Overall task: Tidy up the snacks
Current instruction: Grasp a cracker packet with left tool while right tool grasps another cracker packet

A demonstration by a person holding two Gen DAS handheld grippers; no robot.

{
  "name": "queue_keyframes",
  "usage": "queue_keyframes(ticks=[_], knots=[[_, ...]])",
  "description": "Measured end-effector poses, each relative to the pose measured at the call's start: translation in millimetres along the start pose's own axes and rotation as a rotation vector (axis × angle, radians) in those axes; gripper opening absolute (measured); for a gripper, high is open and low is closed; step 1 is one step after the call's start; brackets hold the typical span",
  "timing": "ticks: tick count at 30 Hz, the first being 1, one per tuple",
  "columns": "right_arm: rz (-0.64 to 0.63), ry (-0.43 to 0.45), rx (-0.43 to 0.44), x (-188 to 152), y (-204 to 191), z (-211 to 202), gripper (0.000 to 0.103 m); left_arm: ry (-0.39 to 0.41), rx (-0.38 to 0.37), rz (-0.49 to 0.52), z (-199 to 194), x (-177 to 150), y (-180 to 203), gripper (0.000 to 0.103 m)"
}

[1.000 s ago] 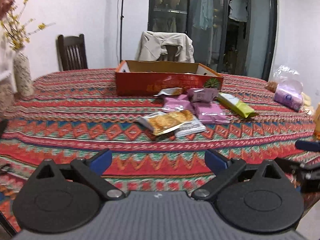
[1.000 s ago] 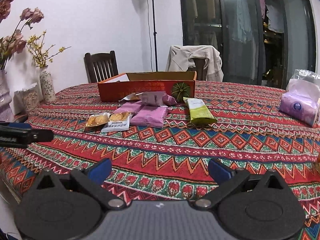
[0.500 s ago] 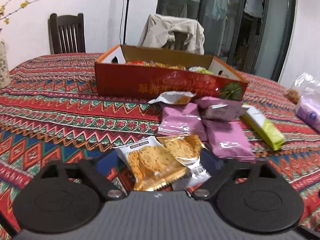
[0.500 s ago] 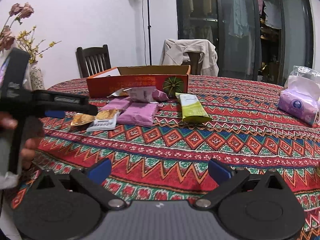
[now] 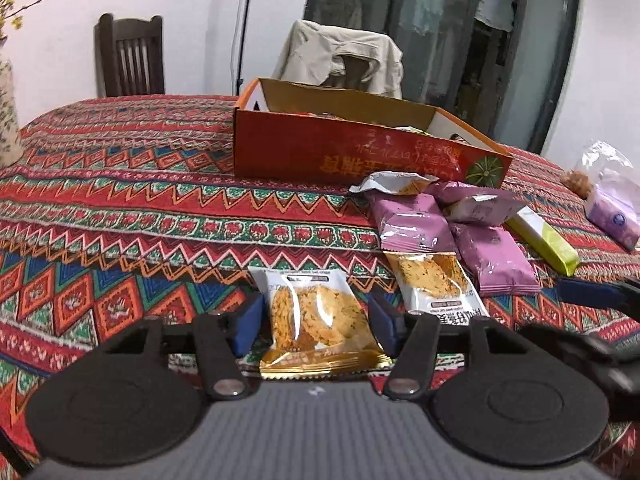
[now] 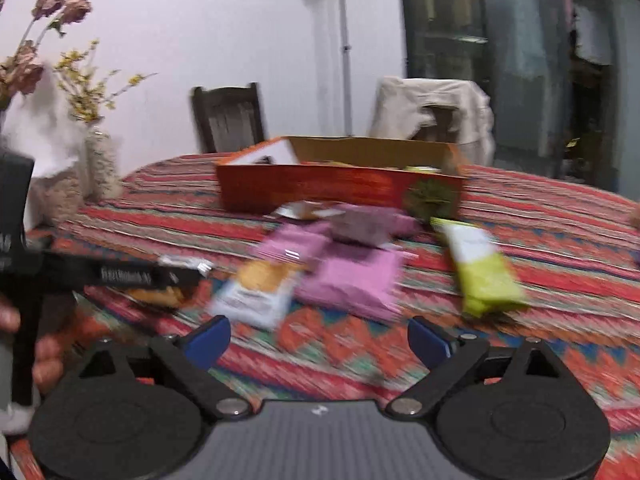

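My left gripper [image 5: 316, 322] has its two blue pads on either side of a cracker packet [image 5: 316, 320], closed around it. A second cracker packet [image 5: 434, 280] lies just right of it, then several purple packets [image 5: 494, 258] and a green bar [image 5: 544, 238]. The orange cardboard box [image 5: 352, 156] stands behind them with snacks inside. My right gripper [image 6: 318, 340] is open and empty, low over the table, in front of the blurred cracker packet [image 6: 256, 292], purple packets [image 6: 348, 280] and green bar [image 6: 482, 276]. The box [image 6: 320, 188] is beyond them.
The table wears a patterned red cloth [image 5: 120, 216]. A vase with flowers [image 6: 100, 168] stands at the far left. A bag of purple tissues [image 5: 612, 212] lies at the right. Two chairs [image 5: 130, 60] stand behind the table.
My left gripper has narrowed around the nearest cracker packet and pulled it left, apart from the second packet. My right gripper has moved forward toward the snack pile, blurring its view.
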State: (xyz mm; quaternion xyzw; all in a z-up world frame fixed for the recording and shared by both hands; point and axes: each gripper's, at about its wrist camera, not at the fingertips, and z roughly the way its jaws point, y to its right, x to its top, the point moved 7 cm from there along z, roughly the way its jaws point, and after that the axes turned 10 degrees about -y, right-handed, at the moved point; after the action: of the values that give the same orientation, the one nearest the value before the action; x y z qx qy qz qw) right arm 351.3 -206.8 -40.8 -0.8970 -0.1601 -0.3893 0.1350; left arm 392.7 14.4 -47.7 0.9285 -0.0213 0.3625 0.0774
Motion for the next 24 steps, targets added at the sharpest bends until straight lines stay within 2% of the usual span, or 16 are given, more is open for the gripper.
queue_keyframes(ticks=[1,3,5,10,12,13,14,15,20,24], knots=[[0.007,-0.017,0.019,6.0,-5.8,10.1,0.08,0.001,0.004,0.011,0.6,0.1,-0.2,0.057],[0.014,-0.042,0.041,16.8,-16.1,29.3,0.071,0.009,0.008,0.015,-1.2,-0.4,-1.9,0.052],[0.013,-0.053,0.04,26.6,-22.7,44.9,0.07,0.013,0.009,-0.002,-4.2,-1.7,-6.3,0.047],[0.01,-0.107,0.005,36.6,-33.3,76.3,0.068,0.015,0.038,-0.037,-16.8,-8.6,-24.9,0.046],[-0.031,-0.109,-0.025,36.3,-41.2,82.0,0.068,0.018,0.053,-0.042,-23.1,-11.5,-30.4,0.045],[-0.057,-0.11,-0.037,34.4,-45.8,82.1,0.064,0.02,0.059,-0.044,-26.1,-12.8,-32.5,0.045],[-0.087,-0.107,-0.041,33.5,-51.6,82.1,0.053,0.021,0.061,-0.047,-29.1,-14.0,-33.8,0.045],[-0.101,-0.108,-0.025,32.6,-55.1,80.1,0.047,0.022,0.059,-0.049,-32.2,-15.2,-34.4,0.045],[-0.142,-0.116,0.017,21.7,-67.0,64.0,0.041,0.043,0.041,-0.036,-48.9,-19.9,-25.2,0.045],[-0.117,-0.097,0.013,5.3,-54.3,32.5,0.041,0.048,0.014,-0.011,-57.7,-24.0,-6.1,0.045]])
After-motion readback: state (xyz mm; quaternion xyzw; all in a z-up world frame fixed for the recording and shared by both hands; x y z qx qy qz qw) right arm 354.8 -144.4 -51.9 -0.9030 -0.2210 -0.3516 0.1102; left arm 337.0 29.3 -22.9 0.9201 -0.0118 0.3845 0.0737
